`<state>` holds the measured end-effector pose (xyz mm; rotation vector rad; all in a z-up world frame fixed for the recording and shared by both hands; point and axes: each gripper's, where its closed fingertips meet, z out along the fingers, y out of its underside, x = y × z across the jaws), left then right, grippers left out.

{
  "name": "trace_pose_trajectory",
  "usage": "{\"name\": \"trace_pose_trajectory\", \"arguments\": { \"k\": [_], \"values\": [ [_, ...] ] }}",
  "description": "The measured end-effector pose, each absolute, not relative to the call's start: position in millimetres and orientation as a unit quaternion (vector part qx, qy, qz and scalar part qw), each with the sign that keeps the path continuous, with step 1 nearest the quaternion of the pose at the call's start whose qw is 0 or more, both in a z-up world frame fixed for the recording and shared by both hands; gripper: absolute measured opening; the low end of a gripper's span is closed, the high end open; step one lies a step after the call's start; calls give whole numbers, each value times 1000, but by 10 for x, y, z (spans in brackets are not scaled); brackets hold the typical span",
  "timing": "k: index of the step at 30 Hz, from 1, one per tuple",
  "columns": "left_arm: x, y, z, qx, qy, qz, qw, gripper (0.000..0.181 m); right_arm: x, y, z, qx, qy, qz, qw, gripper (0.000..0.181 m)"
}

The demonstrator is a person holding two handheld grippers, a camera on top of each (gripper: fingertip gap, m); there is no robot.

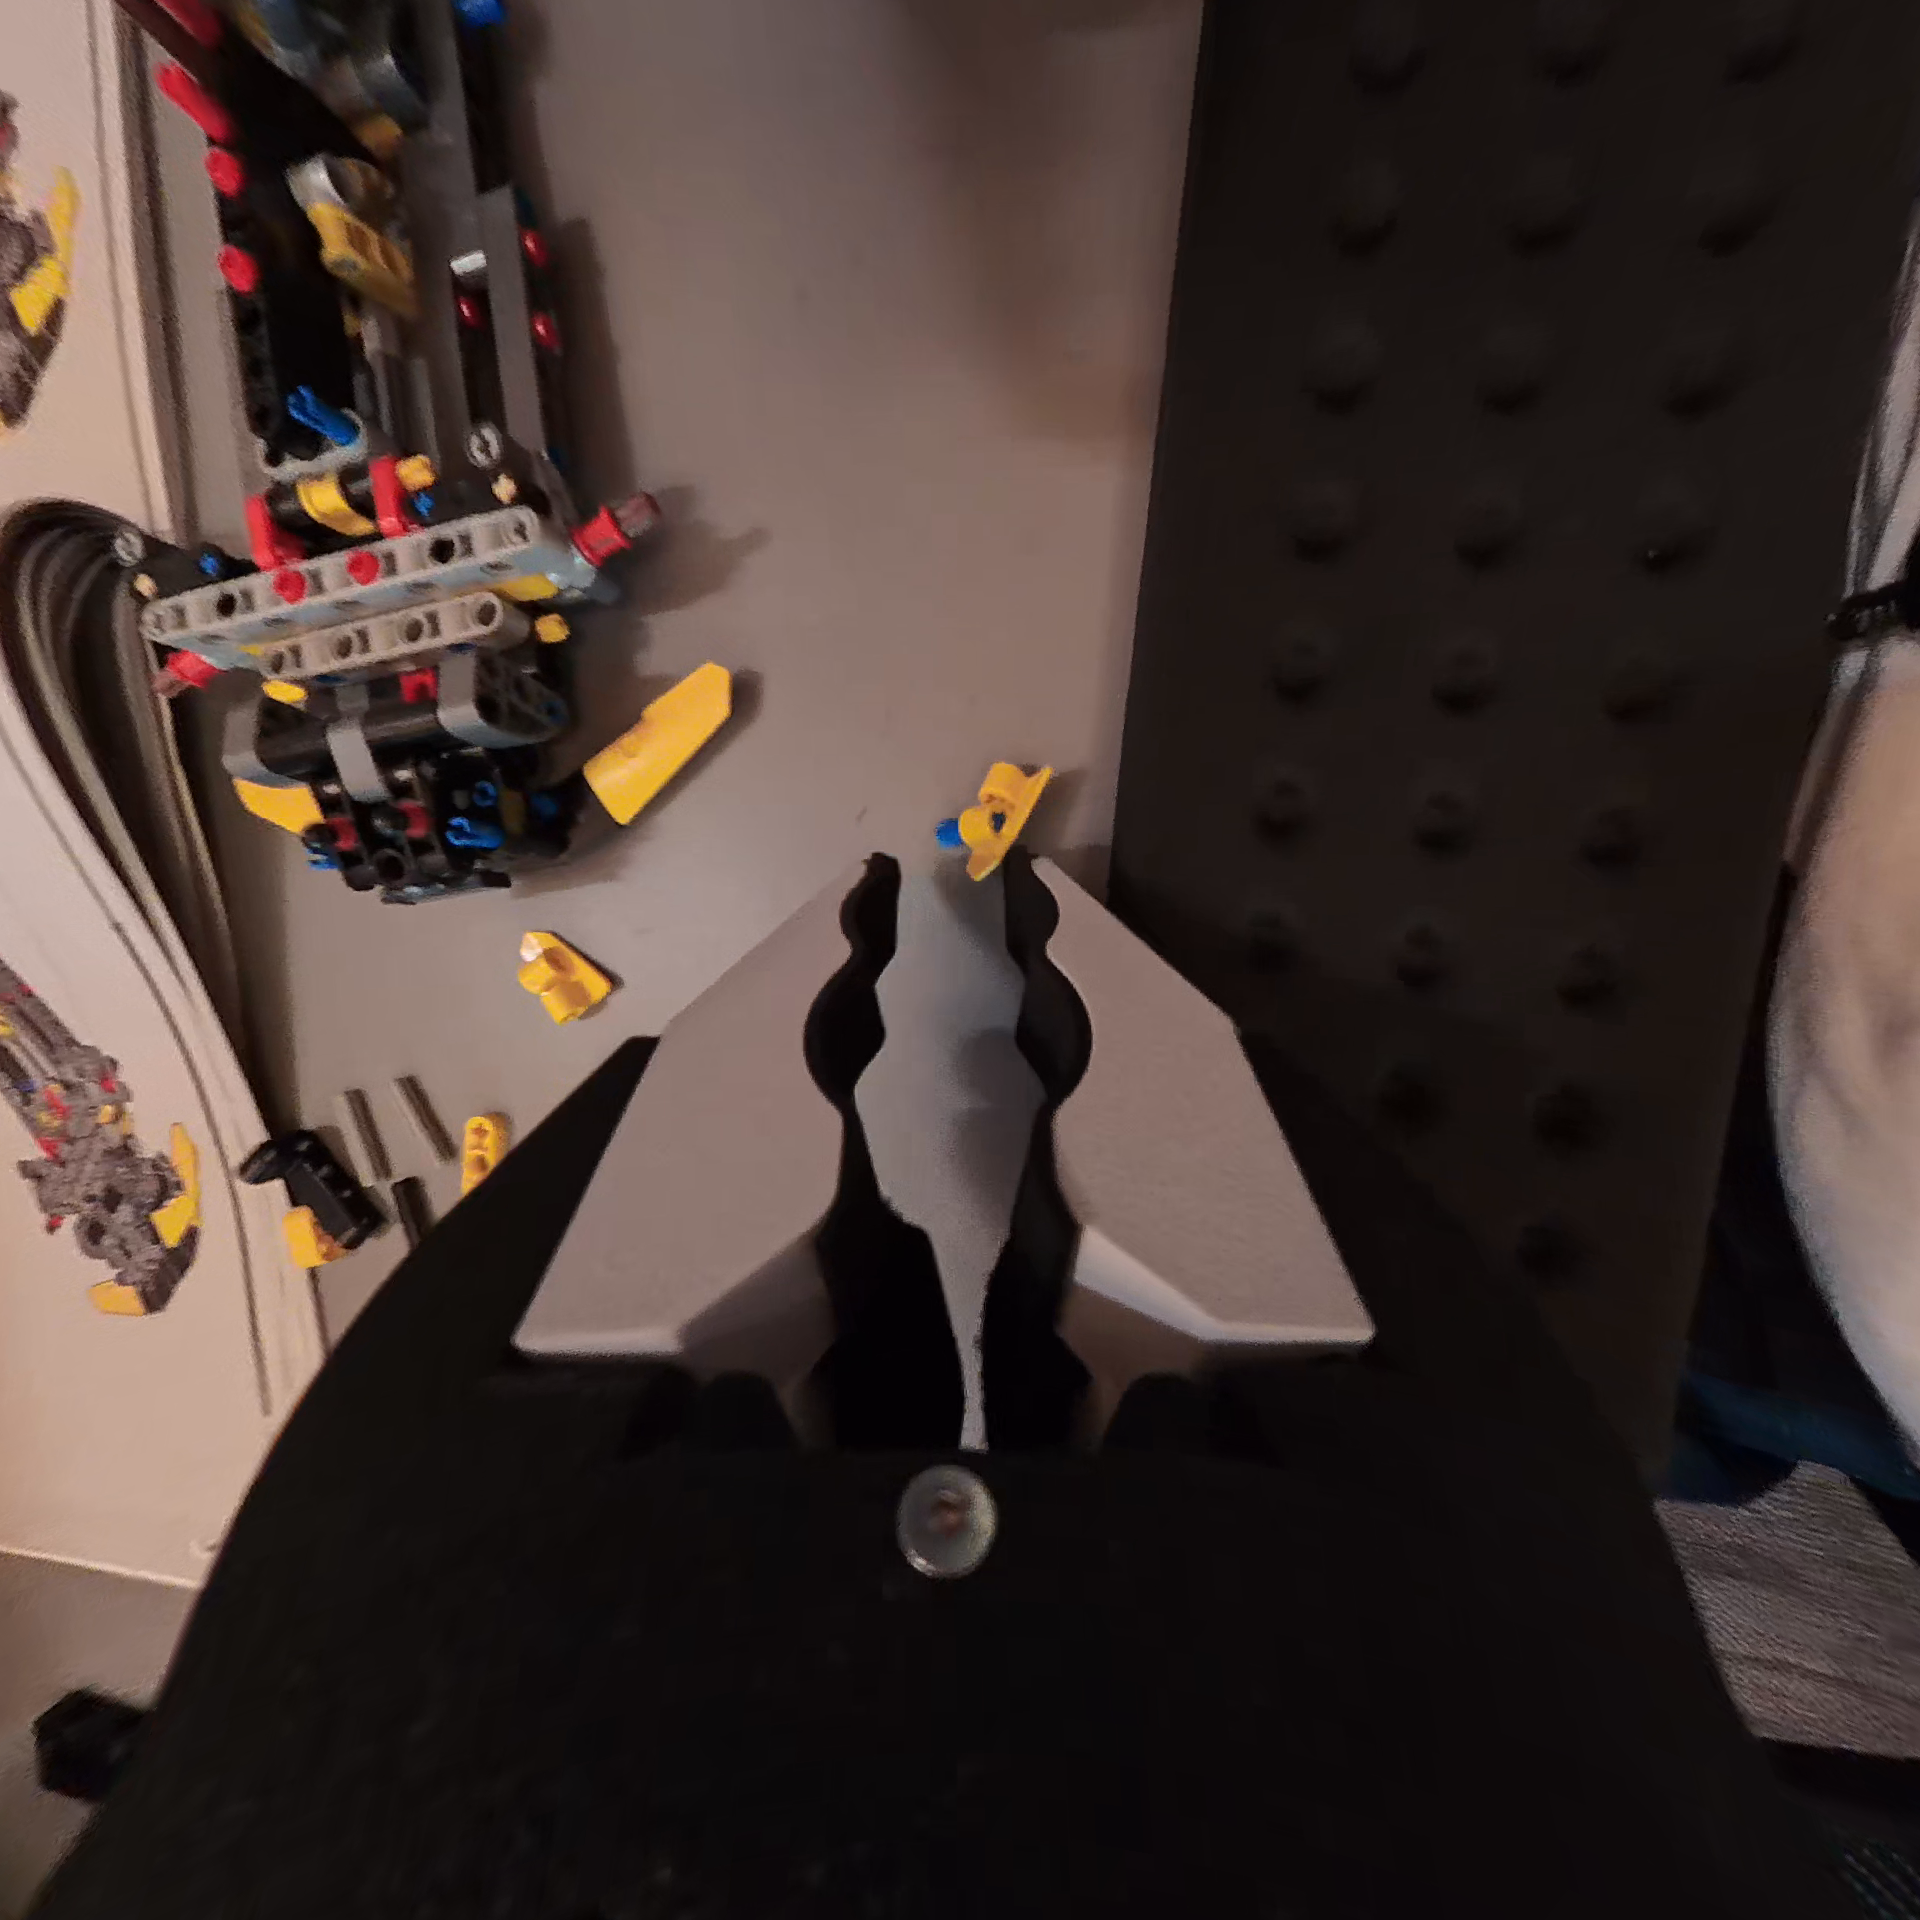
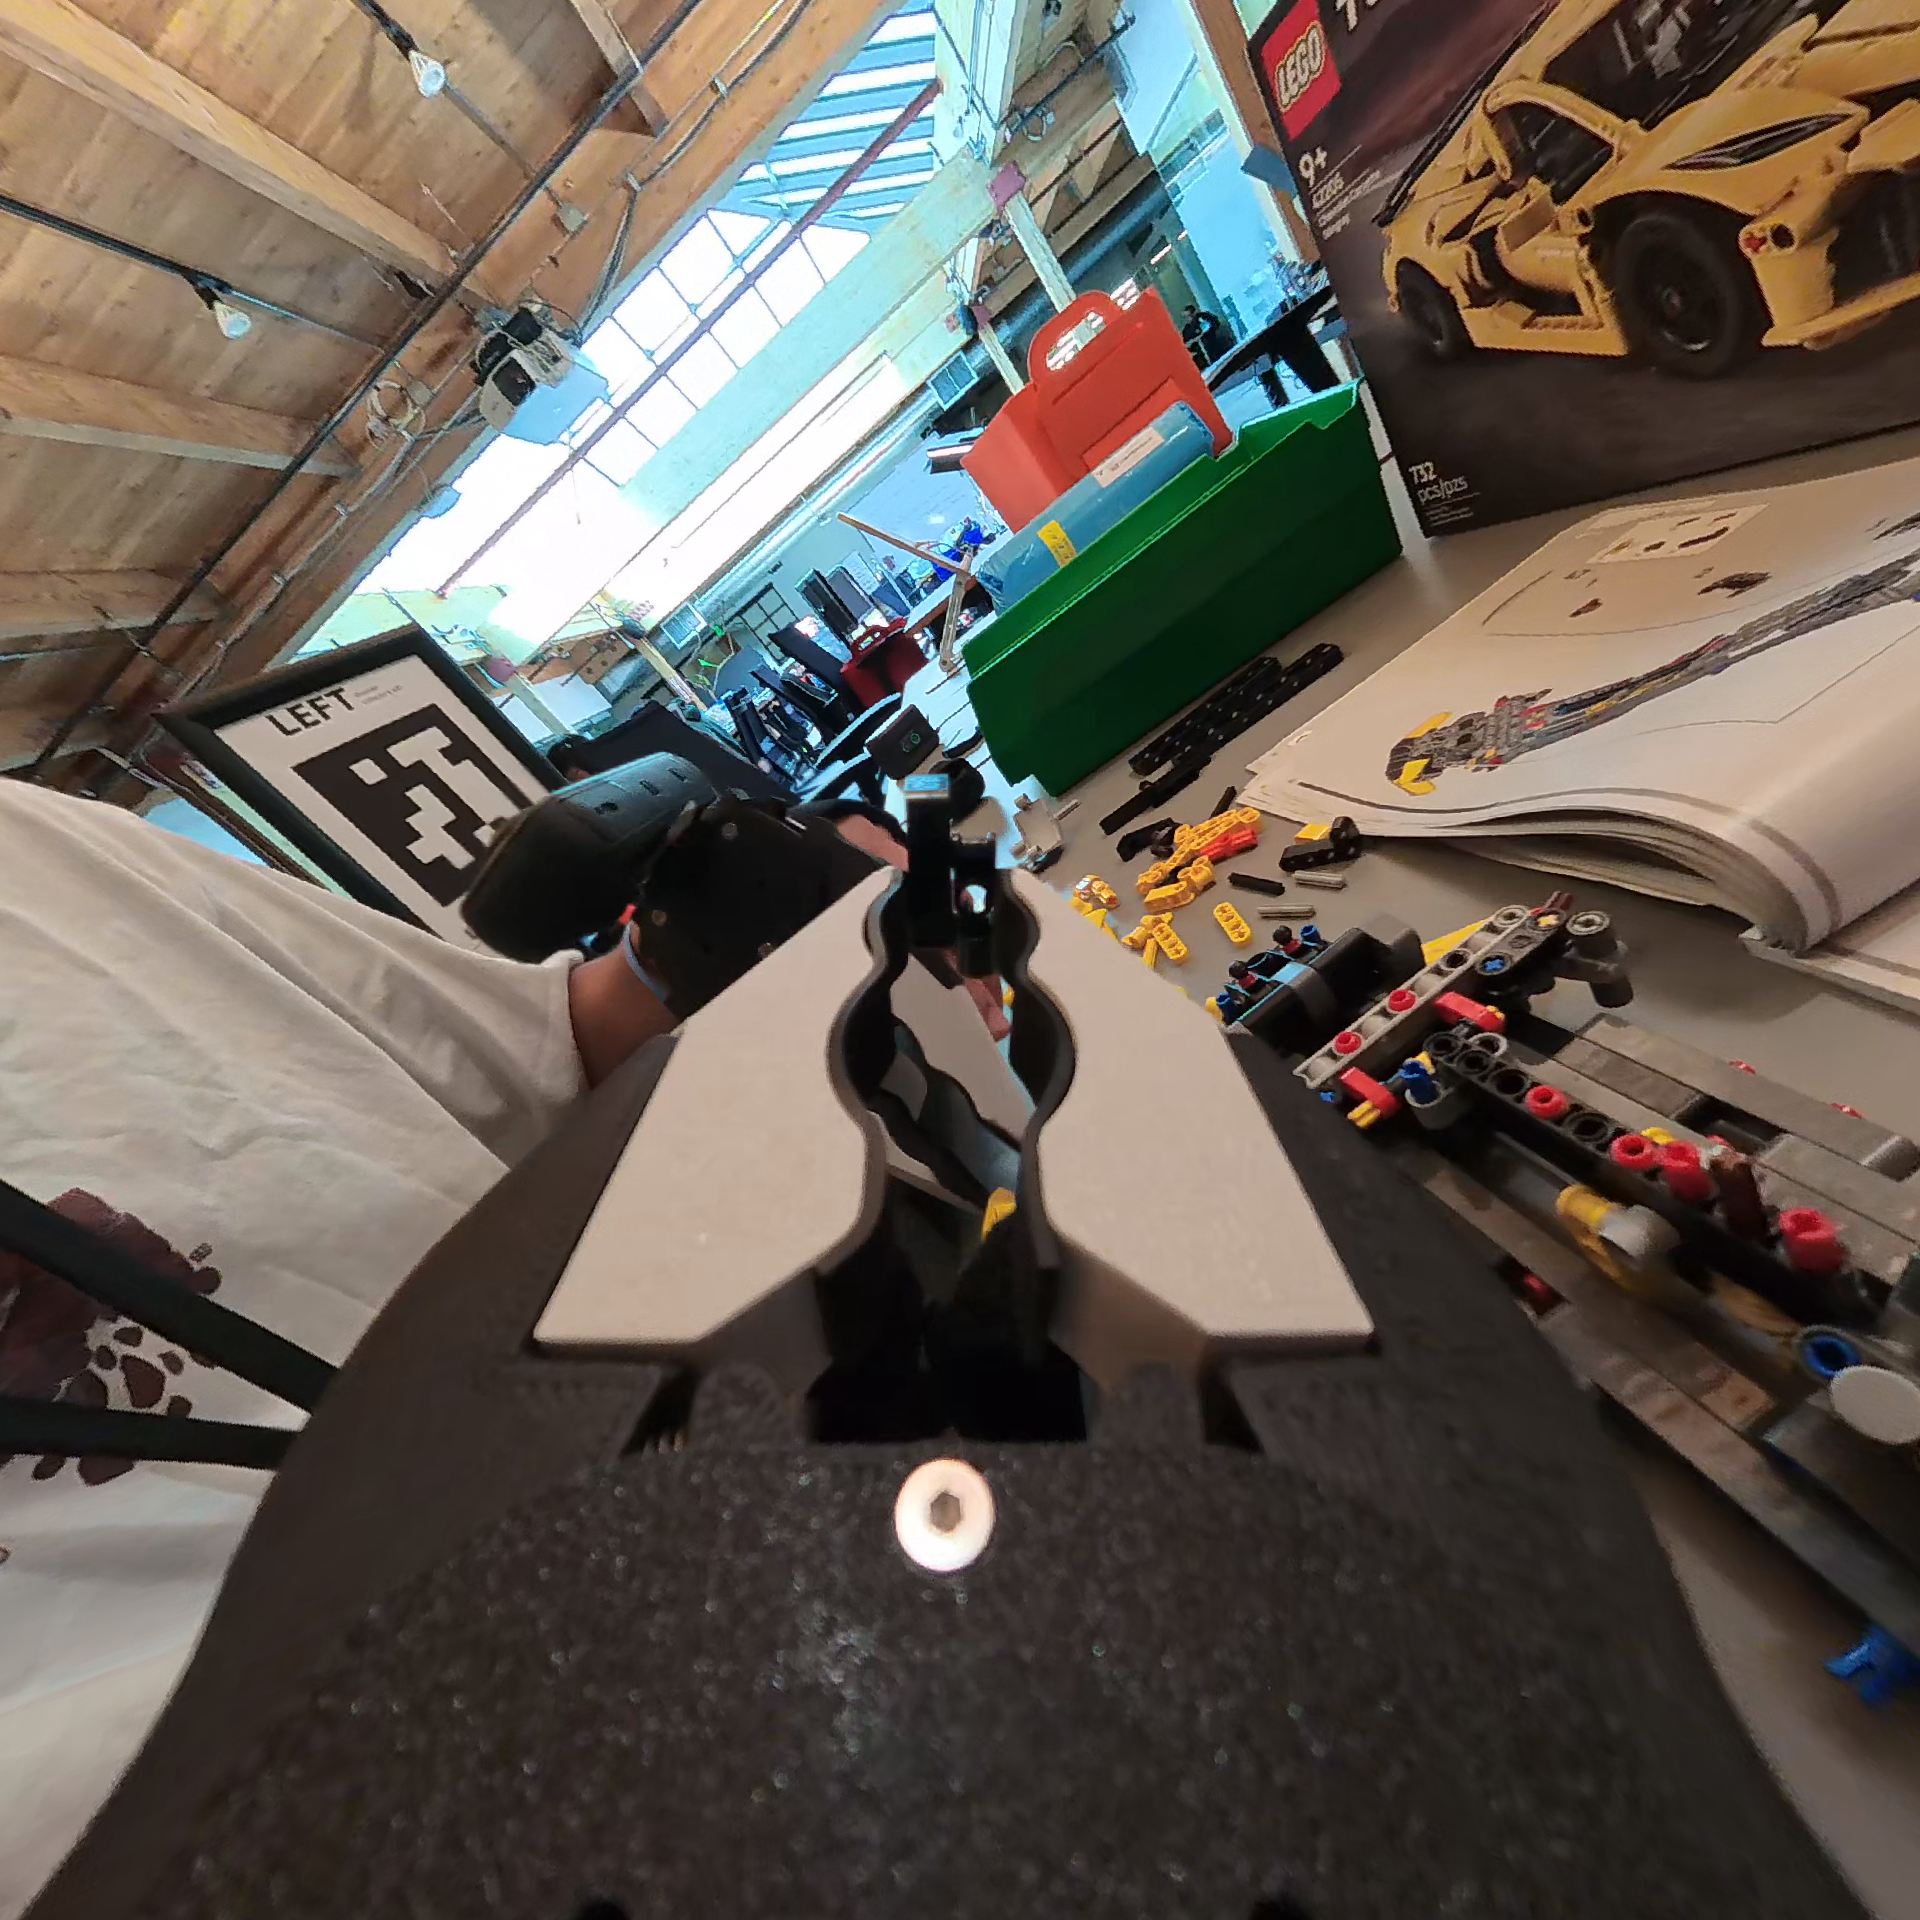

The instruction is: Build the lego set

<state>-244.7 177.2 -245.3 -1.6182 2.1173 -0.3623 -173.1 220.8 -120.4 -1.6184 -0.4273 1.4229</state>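
The half-built car chassis (image 1: 395, 623), grey and black beams with red and blue pins, lies on the pale table at upper left; it also shows in the right wrist view (image 2: 1558, 1091). My left gripper (image 1: 951, 862) is open, its jaws a small way apart over the bare table. A small yellow piece with a blue pin (image 1: 997, 816) lies just beyond its right fingertip, not between the jaws. My right gripper (image 2: 948, 883) is shut on a small black connector piece (image 2: 940, 873) and holds it in the air, tilted upward. The left gripper's body (image 2: 675, 862) shows behind it.
Loose parts lie near the chassis: a yellow panel (image 1: 660, 743), a small yellow piece (image 1: 561, 977), grey axles (image 1: 395, 1122). A dark studded mat (image 1: 1507, 623) is on the right. An open instruction booklet (image 2: 1610, 727), a green bin (image 2: 1195, 623), the set's box (image 2: 1610, 260) and yellow parts (image 2: 1174, 883) stand beyond. My hands' fingertips stand some 15 cm from each other.
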Motion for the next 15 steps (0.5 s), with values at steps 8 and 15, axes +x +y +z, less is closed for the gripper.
{"name": "trace_pose_trajectory", "arguments": {
  "k": [8, 15],
  "values": [
    [-2316, 1747, -2409, -514, 809, -95, 268, 20, -1727, 2205, -1193, -652, -167, 588, 449, 14],
    [-2210, 1659, -2511, -490, 832, -99, 243, 11, -1753, 2193, -1207, -653, -171, 591, 441, 14]
  ]
}}
